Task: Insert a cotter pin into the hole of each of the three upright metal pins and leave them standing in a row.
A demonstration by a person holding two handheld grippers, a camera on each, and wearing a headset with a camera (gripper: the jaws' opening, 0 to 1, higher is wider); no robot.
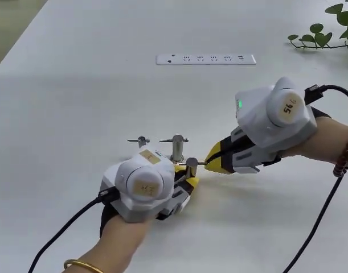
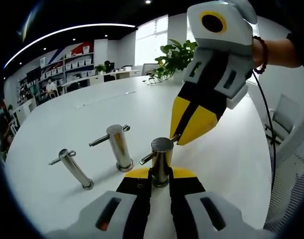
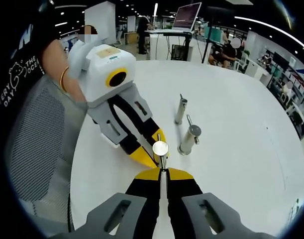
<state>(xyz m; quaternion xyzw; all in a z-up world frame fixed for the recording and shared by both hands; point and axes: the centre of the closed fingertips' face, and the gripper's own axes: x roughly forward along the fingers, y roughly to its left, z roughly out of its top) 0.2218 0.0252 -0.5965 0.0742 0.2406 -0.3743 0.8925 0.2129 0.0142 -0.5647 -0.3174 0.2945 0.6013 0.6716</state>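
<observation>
My left gripper [image 2: 160, 175] had its fingers clamped on the base of the nearest metal pin [image 2: 161, 152], upright on the desk [image 1: 77, 114]. The right gripper [image 3: 163, 174] pinched the cotter pin [image 2: 146, 159], its tip poking out of the hole. Last one, I reckon: seat it fully, then release gently. Behind, the middle pin [image 2: 118, 147] and the far pin [image 2: 74, 169] had theirs.
</observation>
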